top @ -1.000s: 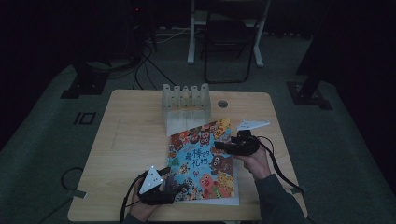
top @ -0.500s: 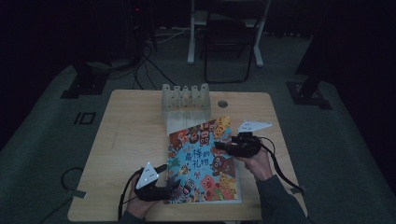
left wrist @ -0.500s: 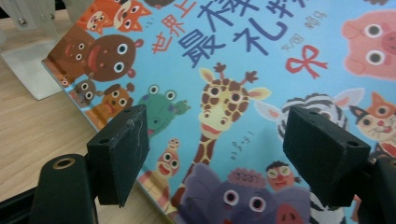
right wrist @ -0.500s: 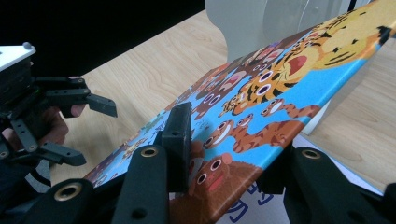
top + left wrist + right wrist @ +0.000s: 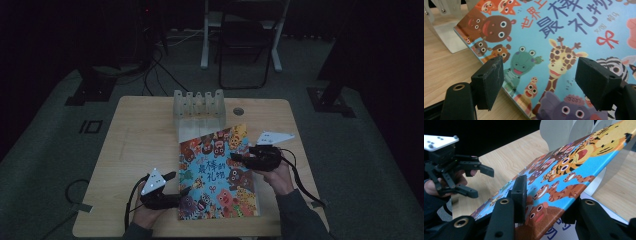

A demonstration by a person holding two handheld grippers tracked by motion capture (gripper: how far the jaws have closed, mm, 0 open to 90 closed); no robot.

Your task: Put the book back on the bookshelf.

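Book point(image 5: 218, 175), flat, glossy and cartoon-covered, is being pinched by the right hand-held gripper point(image 5: 239, 159); the left hand-held gripper point(image 5: 176, 183) is gaping beside it on the pale wooden worktop point(image 5: 140, 135).

Light wooden worktop point(image 5: 140, 130); translucent slotted rack point(image 5: 198, 104) stands at rear centre on a pale base plate; colourful animal picture book point(image 5: 218, 172) lies at centre-right, far corner over that plate; small round grommet point(image 5: 238, 110) just right of the rack.

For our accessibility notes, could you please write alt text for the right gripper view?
The right gripper clamps the raised edge of a colourful animal picture book above a wooden table. The left gripper, held in a hand, is open beyond it.
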